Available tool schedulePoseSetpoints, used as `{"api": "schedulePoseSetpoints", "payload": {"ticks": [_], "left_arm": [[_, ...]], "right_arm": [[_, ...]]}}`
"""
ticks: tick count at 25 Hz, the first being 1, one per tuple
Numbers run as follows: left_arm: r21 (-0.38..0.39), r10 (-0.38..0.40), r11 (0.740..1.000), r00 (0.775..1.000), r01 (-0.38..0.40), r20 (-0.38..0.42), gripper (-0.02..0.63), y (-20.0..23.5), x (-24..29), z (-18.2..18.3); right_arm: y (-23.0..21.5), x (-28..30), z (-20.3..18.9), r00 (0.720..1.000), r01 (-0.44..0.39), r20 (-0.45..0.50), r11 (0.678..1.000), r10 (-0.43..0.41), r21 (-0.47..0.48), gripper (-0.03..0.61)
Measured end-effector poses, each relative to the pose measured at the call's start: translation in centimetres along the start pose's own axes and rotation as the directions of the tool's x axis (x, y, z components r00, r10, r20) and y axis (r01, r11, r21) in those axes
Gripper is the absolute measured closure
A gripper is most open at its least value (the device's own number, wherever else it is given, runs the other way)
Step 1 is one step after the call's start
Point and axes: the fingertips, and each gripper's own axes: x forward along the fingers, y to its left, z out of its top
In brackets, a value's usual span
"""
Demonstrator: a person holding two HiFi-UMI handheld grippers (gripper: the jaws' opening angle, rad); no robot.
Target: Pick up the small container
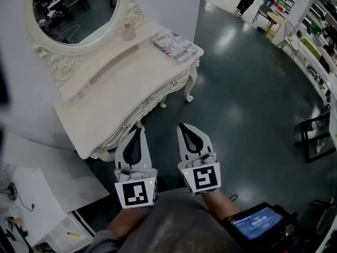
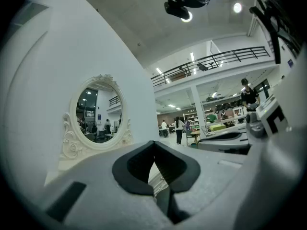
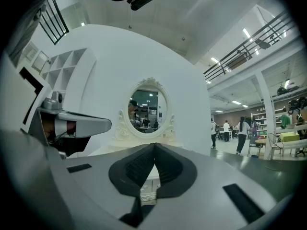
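Observation:
A small pinkish container (image 1: 129, 33) stands on the raised back ledge of the white dressing table (image 1: 113, 96), just below the oval mirror (image 1: 73, 7). Both grippers hang side by side above the dark floor, off the table's front edge and well short of the container. My left gripper (image 1: 139, 128) has its jaws shut with nothing between them, and its tips meet in the left gripper view (image 2: 153, 143). My right gripper (image 1: 184, 126) is likewise shut and empty (image 3: 153, 145). The container cannot be made out in either gripper view; both show the mirror (image 2: 99, 109) (image 3: 148, 108).
A printed magazine (image 1: 176, 45) lies on the table's right end. A white wall panel stands left of the table. A black frame stand (image 1: 317, 138) is at the right, shelving (image 1: 310, 46) further back. A device with a blue screen (image 1: 257, 222) sits by my right forearm.

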Motion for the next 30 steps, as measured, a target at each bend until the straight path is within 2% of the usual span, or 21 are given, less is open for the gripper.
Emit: {"api": "schedulePoseSetpoints", "payload": {"ticks": [8,13,30], "left_arm": [[0.004,0.000,1.000,1.000,0.000,-0.015,0.600,-0.6,0.7,-0.3],[0.010,0.005,1.000,0.999,-0.005,-0.034,0.600,-2.1,4.2,-0.5],[0.027,0.080,0.997,0.996,-0.079,-0.040,0.600,-7.5,13.1,1.3]], "right_arm": [[-0.6,0.4,-0.3,1.000,-0.010,-0.005,1.000,0.010,0.009,0.566],[-4.2,2.1,-0.2,1.000,-0.020,0.015,0.998,0.020,0.054,0.565],[-13.7,6.8,0.1,0.990,-0.138,0.009,0.987,0.137,0.077,0.563]]}}
